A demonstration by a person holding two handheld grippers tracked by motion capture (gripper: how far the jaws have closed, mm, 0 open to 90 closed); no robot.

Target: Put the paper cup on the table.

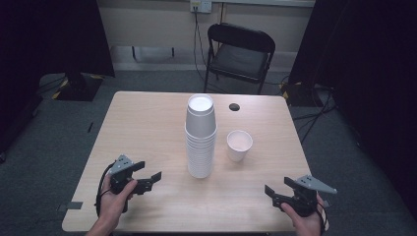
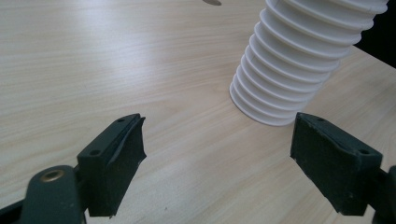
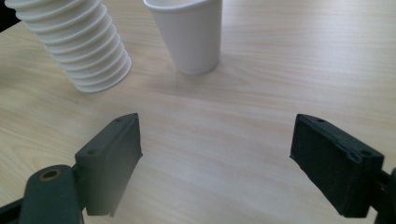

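While jaws gape, single cup [image 1: 239, 145] stands beside cup stack [image 1: 200, 137].

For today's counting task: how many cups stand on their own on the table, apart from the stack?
1. The single cup stands upright to the right of the tall stack of cups, near the table's middle. Cups nested inside the stack are not counted.

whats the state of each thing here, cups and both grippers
stack of cups: upside down, nested, standing on the table
single cup: upright, empty, beside the stack, apart from it
left gripper: open, nothing between the jaws, near the table's front left
right gripper: open, nothing between the jaws, near the front right
chair: unfolded, empty, behind the table
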